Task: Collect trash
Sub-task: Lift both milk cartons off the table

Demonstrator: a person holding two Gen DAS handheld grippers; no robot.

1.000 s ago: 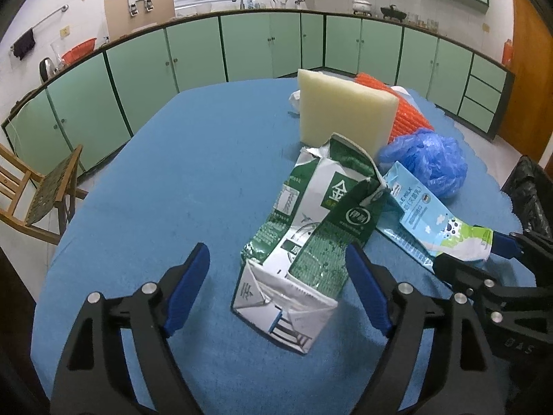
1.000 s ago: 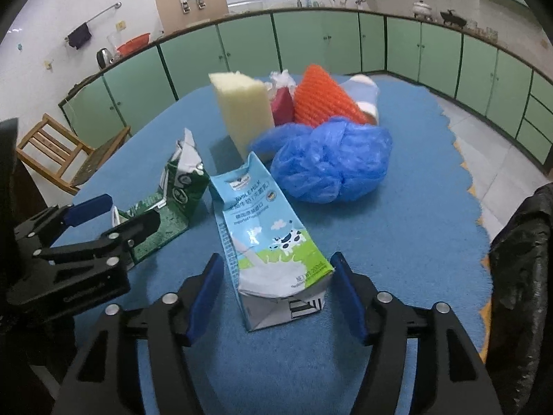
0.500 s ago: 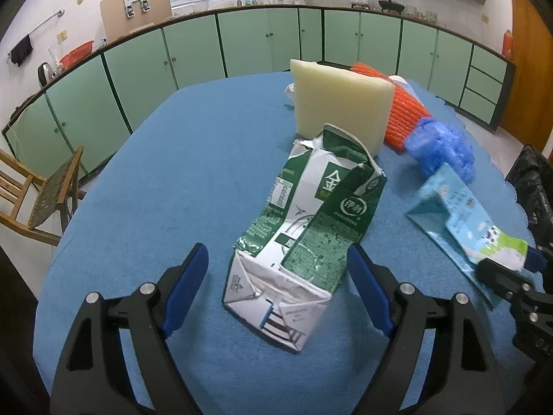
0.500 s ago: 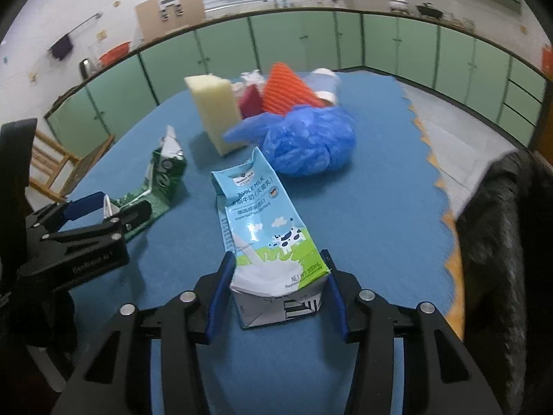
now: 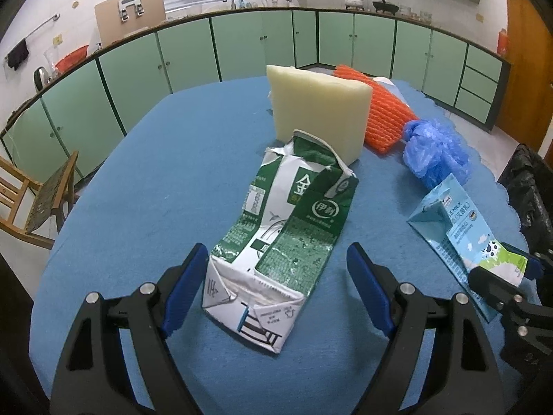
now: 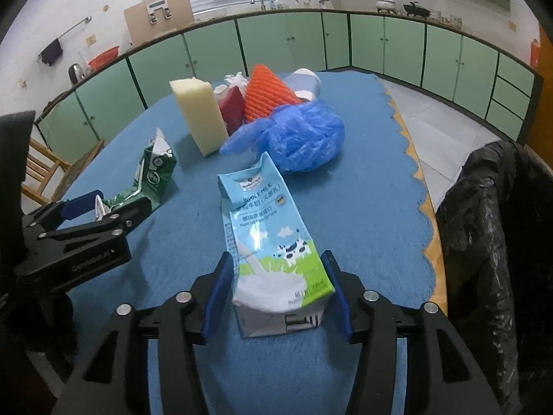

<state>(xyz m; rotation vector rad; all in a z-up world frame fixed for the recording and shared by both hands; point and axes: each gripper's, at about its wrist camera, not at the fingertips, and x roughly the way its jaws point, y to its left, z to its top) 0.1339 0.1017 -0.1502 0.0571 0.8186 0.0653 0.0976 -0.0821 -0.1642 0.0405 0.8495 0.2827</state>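
My right gripper [image 6: 278,292] is shut on the bottom end of a light blue milk carton [image 6: 266,238] and holds it tilted above the blue tablecloth; the carton also shows in the left wrist view [image 5: 459,228]. My left gripper [image 5: 276,294] is open, its blue pads on either side of a crushed green and white carton [image 5: 280,238] lying on the table. The green carton also shows in the right wrist view [image 6: 153,176].
Behind the cartons stand a pale yellow foam block [image 5: 318,110], an orange foam net [image 5: 383,117] and a crumpled blue plastic bag [image 5: 435,152]. A black trash bag [image 6: 490,228] hangs at the table's right edge. A wooden chair [image 5: 38,193] stands left.
My right gripper closed on the blue milk carton and lifted it to the right, away from the green carton. My left gripper stayed open around the green carton.
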